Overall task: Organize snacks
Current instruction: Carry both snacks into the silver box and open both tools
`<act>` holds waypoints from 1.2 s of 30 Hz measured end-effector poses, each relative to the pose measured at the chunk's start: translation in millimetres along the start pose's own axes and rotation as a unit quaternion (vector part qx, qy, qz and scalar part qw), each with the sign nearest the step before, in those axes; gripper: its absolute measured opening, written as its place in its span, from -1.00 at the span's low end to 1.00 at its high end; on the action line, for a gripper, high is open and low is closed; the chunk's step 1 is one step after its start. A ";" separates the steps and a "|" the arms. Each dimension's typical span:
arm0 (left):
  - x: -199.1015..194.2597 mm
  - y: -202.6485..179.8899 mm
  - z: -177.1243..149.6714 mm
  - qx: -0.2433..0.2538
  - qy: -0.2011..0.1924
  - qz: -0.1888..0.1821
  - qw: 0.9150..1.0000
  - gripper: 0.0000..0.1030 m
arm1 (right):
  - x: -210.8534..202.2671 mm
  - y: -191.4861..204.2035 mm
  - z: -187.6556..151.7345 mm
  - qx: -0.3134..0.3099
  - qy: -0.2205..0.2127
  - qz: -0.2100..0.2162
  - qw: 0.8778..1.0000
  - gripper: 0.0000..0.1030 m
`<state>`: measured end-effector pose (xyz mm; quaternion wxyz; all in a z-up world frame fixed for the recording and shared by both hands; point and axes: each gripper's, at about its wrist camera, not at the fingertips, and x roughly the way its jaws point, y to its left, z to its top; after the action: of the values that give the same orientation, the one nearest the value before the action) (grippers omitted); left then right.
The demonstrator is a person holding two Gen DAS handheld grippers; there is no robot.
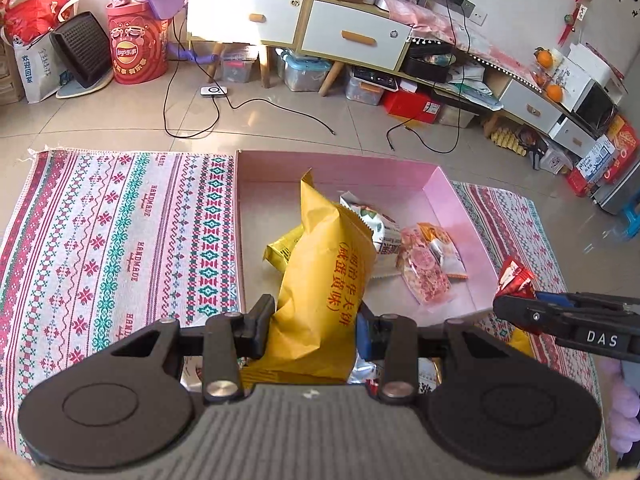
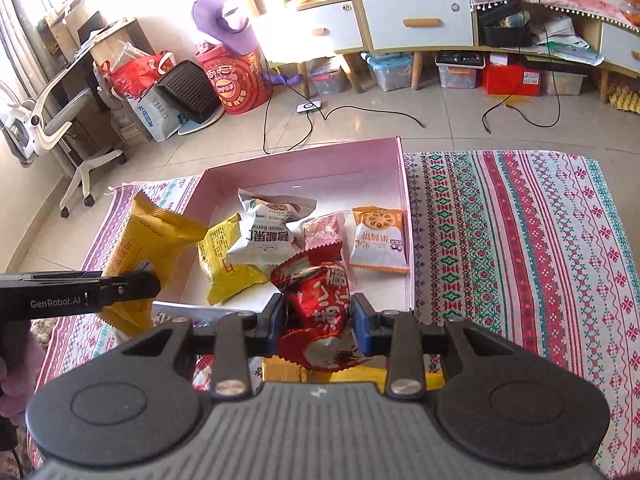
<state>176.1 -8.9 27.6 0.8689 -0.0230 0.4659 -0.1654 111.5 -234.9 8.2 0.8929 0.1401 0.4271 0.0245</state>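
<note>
My left gripper (image 1: pixel 316 320) is shut on a large yellow snack bag (image 1: pixel 324 272) and holds it above the near edge of the pink box (image 1: pixel 360 168). My right gripper (image 2: pixel 318 320) is shut on a red snack packet (image 2: pixel 320 312) over the box's near edge. In the right wrist view the box (image 2: pixel 304 160) holds a small yellow packet (image 2: pixel 224 264), a white packet (image 2: pixel 268 232), a pink packet (image 2: pixel 324 228) and an orange-and-white packet (image 2: pixel 378 240). The left gripper (image 2: pixel 120 286) with its yellow bag (image 2: pixel 140 240) shows at the left there.
The box sits on a patterned cloth (image 1: pixel 120 232) on the tiled floor. More snack packets lie under the grippers (image 2: pixel 360 376). Cables (image 1: pixel 192 120), storage bins and a cabinet (image 1: pixel 320 28) stand beyond. An office chair (image 2: pixel 60 120) is at the far left.
</note>
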 end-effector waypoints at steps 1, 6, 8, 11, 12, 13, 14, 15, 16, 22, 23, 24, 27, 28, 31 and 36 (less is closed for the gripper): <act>2.8 0.1 3.3 0.001 -0.002 0.005 1.000 -0.09 | 3.7 -1.9 3.2 0.006 0.000 0.000 1.000 -0.38; 21.6 1.2 19.9 -0.003 -0.008 0.034 0.999 -0.09 | 19.1 -6.4 19.0 0.023 -0.008 -0.004 1.000 -0.38; 29.6 -1.4 24.9 -0.004 -0.006 0.044 0.999 -0.09 | 25.0 -7.0 24.4 0.023 -0.018 -0.010 1.000 -0.38; 37.2 -6.1 30.2 0.003 -0.004 0.055 0.998 -0.09 | 33.0 -5.5 30.4 0.018 -0.020 -0.022 0.999 -0.38; 39.4 -6.3 33.3 0.010 -0.003 0.064 0.998 -0.09 | 35.1 -5.0 31.5 0.017 -0.020 -0.024 0.999 -0.38; 42.8 -7.4 35.4 0.017 0.000 0.072 0.997 -0.09 | 37.6 -4.3 33.1 0.017 -0.018 -0.028 0.999 -0.38; 45.8 -7.9 37.0 0.022 0.003 0.078 0.997 -0.09 | 39.4 -3.8 34.4 0.017 -0.017 -0.031 0.999 -0.38; 50.2 -7.6 40.2 0.023 0.007 0.084 0.996 -0.09 | 40.6 -3.2 35.0 0.016 -0.017 -0.034 0.999 -0.38; 52.7 -7.6 40.9 0.023 0.012 0.085 0.996 -0.09 | 41.9 -2.8 35.9 0.016 -0.017 -0.037 0.999 -0.38; 66.7 -8.3 43.3 0.024 0.036 0.090 0.995 -0.09 | 49.1 -2.2 41.8 0.018 -0.015 -0.050 0.998 -0.38; 67.6 -8.3 43.3 0.024 0.037 0.093 0.995 -0.09 | 49.9 -2.2 42.4 0.019 -0.014 -0.051 0.998 -0.38; 67.0 -9.6 43.0 0.024 0.037 0.095 0.994 -0.09 | 50.4 -2.1 43.0 0.019 -0.013 -0.054 0.998 -0.38; 66.6 -10.4 43.3 0.025 0.035 0.096 0.994 -0.08 | 52.3 -1.4 43.4 0.017 -0.012 -0.062 0.998 -0.37; 66.3 -11.3 43.2 0.027 0.031 0.096 0.994 -0.07 | 52.0 -1.0 43.2 0.016 -0.012 -0.063 0.998 -0.37; 62.8 -13.0 41.7 0.033 0.015 0.091 0.995 0.13 | 50.1 0.3 42.3 0.016 -0.011 -0.062 0.998 -0.29; 56.9 -18.9 38.7 0.050 0.004 0.090 0.995 0.64 | 40.9 5.8 41.4 -0.001 -0.020 -0.060 0.998 0.12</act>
<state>231.8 -48.8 7.5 0.8784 0.0638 0.4607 -0.1096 169.7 -232.2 3.6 0.9014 0.1135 0.4166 -0.0319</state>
